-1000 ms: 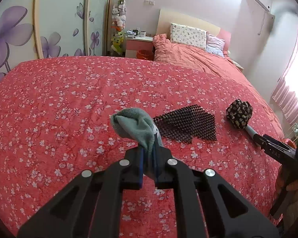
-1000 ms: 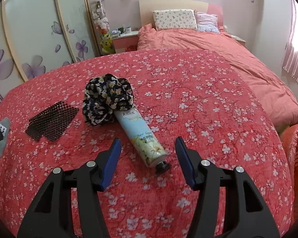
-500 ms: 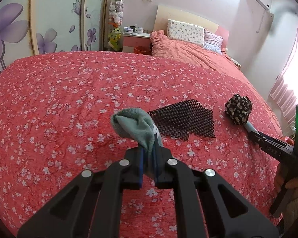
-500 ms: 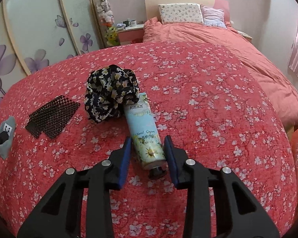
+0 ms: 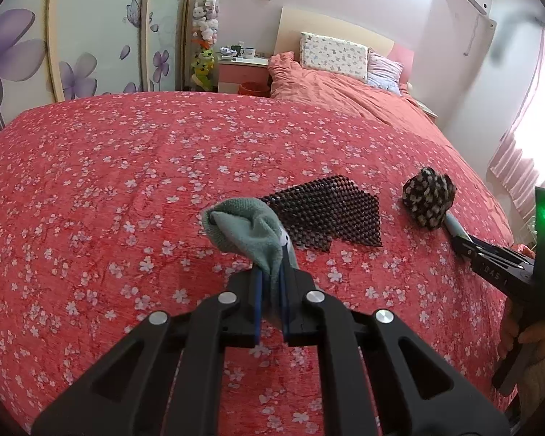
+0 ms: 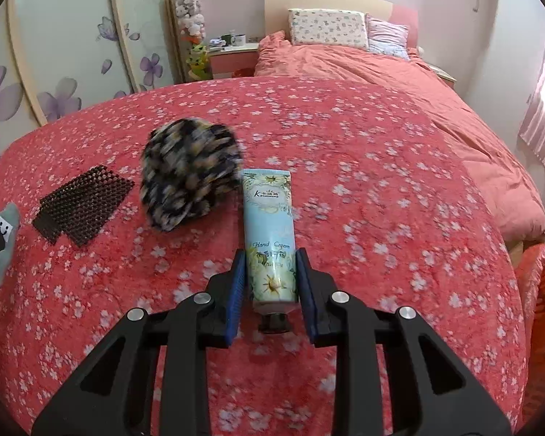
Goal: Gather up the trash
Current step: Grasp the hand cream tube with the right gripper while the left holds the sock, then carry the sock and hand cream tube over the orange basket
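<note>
My left gripper [image 5: 270, 301] is shut on a grey-green sock [image 5: 247, 236] and holds it above the red flowered bedspread [image 5: 109, 181]. My right gripper [image 6: 270, 283] is shut on a light blue hand cream tube [image 6: 270, 232], cap toward me, lifted off the bedspread [image 6: 399, 200]. A black floral fabric ball [image 6: 190, 172] lies just left of the tube and also shows in the left wrist view [image 5: 428, 196]. A dark mesh mat [image 5: 327, 214] lies between the two grippers and shows in the right wrist view [image 6: 81, 205]. The sock shows at the far left of the right wrist view [image 6: 1, 243].
An orange basket [image 6: 541, 309] stands past the bed's right edge. A second bed with pillows [image 5: 330, 56] and a pink nightstand [image 5: 241, 72] stand at the back. Wardrobe doors with purple flowers [image 5: 91, 36] line the left wall.
My right gripper has closed on the hand cream tube and lifted it away from the floral ball. My left gripper keeps hold of the sock and has shifted slightly.
</note>
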{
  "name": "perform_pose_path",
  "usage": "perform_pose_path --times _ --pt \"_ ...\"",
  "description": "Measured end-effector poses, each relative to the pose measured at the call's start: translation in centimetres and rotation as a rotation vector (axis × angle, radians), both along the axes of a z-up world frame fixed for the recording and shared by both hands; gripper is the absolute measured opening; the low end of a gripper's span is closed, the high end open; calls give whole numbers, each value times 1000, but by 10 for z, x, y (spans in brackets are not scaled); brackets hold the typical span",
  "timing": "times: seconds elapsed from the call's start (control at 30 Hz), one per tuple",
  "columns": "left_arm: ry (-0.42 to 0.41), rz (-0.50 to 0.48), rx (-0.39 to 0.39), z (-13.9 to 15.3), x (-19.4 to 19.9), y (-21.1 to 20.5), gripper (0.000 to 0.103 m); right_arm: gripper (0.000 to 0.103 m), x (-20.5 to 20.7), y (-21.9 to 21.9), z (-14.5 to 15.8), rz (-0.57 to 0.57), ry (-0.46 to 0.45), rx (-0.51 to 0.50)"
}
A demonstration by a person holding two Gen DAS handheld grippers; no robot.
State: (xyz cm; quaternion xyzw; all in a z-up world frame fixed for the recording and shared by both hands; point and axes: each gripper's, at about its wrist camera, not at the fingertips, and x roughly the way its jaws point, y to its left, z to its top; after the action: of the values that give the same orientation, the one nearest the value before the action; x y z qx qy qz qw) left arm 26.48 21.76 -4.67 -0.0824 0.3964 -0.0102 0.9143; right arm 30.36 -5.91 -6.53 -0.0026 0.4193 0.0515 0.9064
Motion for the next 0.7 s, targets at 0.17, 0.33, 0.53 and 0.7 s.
perform_pose_path --times 0.17,0.33,0.53,0.7 --pt "3 -7 -1 -1 -1 -5 9 28 -10 -23 -1 -63 -7 16" --pt "-4 -23 -1 2 -4 -15 9 28 -21 -46 2 -114 -22 43" --pt "-23 -54 2 13 -7 -33 9 28 -43 -62 14 -142 -85 56" --pt "-42 -87 4 24 -13 -51 9 28 -66 -75 32 -146 -158 71"
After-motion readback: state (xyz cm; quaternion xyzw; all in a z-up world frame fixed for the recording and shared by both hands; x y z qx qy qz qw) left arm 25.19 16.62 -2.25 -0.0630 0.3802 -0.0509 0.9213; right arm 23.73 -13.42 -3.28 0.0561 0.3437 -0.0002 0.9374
